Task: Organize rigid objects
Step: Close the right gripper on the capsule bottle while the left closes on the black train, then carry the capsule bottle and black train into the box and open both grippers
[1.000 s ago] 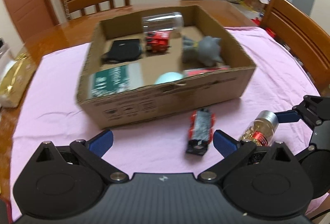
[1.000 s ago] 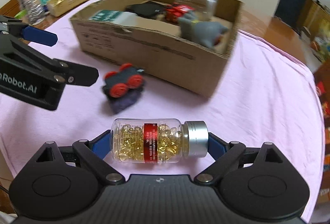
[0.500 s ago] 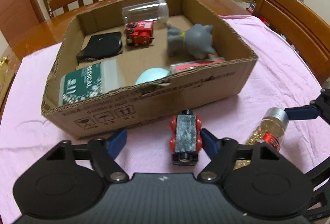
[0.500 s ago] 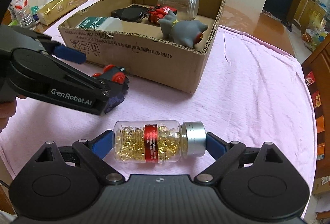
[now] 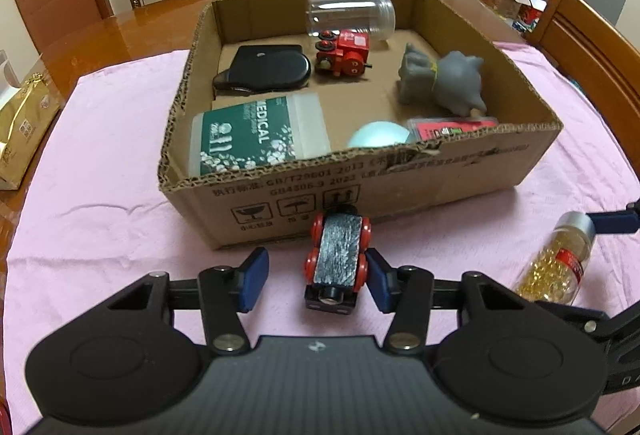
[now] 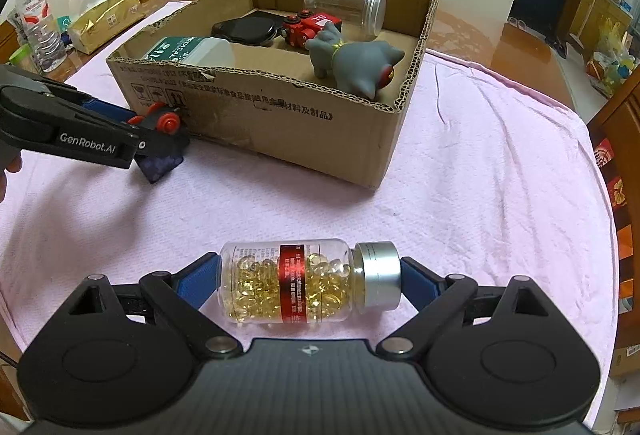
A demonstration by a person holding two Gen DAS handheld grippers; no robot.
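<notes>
1. Lying just in front of the cardboard box [image 5: 440, 175] on the pink cloth [image 5: 100, 195], the toy car [image 5: 337, 255] with red wheels sits between the fingers of the left gripper [image 5: 314, 277].
2. The left jaws have just been closing; the right pad [image 5: 378, 281] touches the car's wheels, while the left pad [image 5: 252, 279] stands apart from it, so the car is not yet clamped.
3. The right gripper [image 6: 310, 277] grasps a capsule bottle [image 6: 308, 281] lengthwise, one pad on its base, the other on its silver cap [image 6: 378, 275].
4. The bottle lies sideways over the cloth, well apart from the box.
5. Inside the box are a clear jar [image 5: 350, 15], a red toy engine [image 5: 344, 53], a black pouch [image 5: 264, 69], a grey animal figure [image 5: 444, 83], a green-labelled medical container [image 5: 252, 137], a pale blue ball [image 5: 378, 135] and a flat red packet [image 5: 450, 125].
</notes>
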